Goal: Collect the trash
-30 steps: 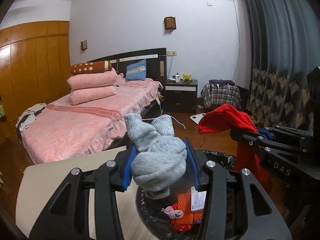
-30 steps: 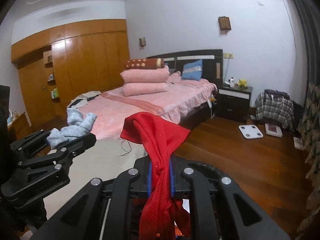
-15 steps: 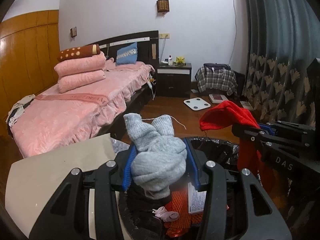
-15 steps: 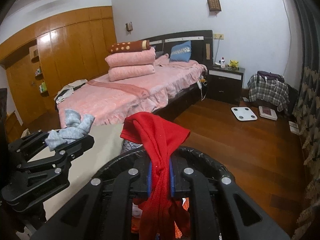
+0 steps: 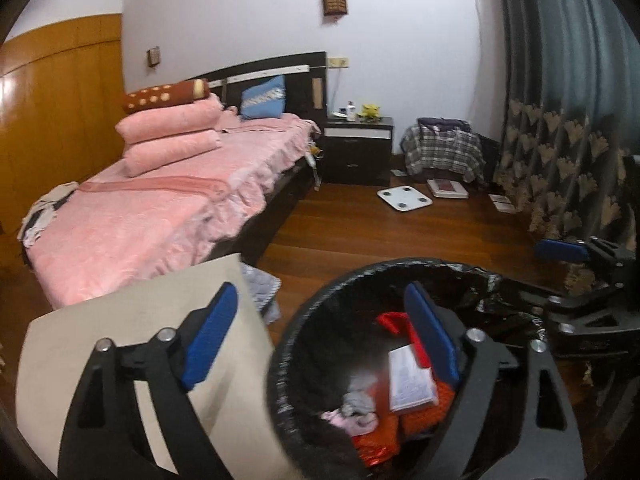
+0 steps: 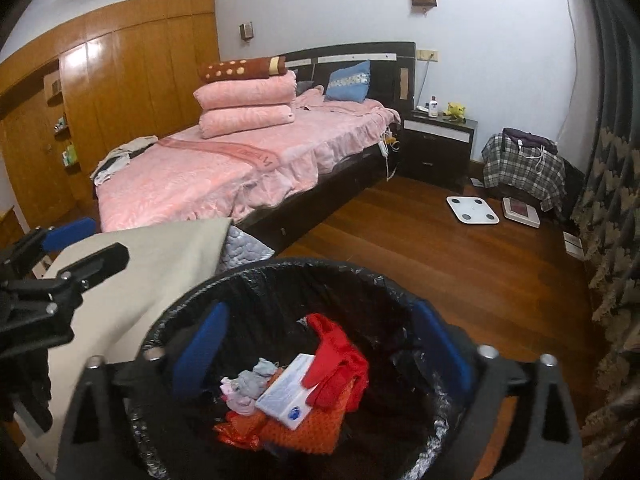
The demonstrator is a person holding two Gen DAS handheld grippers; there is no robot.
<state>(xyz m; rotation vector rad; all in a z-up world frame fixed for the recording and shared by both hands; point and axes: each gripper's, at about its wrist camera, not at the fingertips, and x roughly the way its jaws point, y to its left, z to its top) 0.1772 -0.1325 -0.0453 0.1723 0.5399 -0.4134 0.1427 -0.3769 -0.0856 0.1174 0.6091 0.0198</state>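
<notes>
Left gripper (image 5: 320, 336) jaws opening, nothing between; right gripper (image 6: 320, 352) jaws opening, empty; both tilted downward.

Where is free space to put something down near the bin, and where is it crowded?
Free: the beige surface left of the black-lined bin, and the wood floor between bin, bed and white scale. Crowded: inside the bin, where a red cloth, grey sock and white box lie.

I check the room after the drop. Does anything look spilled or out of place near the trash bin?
Nothing is spilled: the red cloth and grey sock lie inside the trash bin. One odd thing: a grey quilted cloth sits crumpled on the floor, between the bin and the bed.
</notes>
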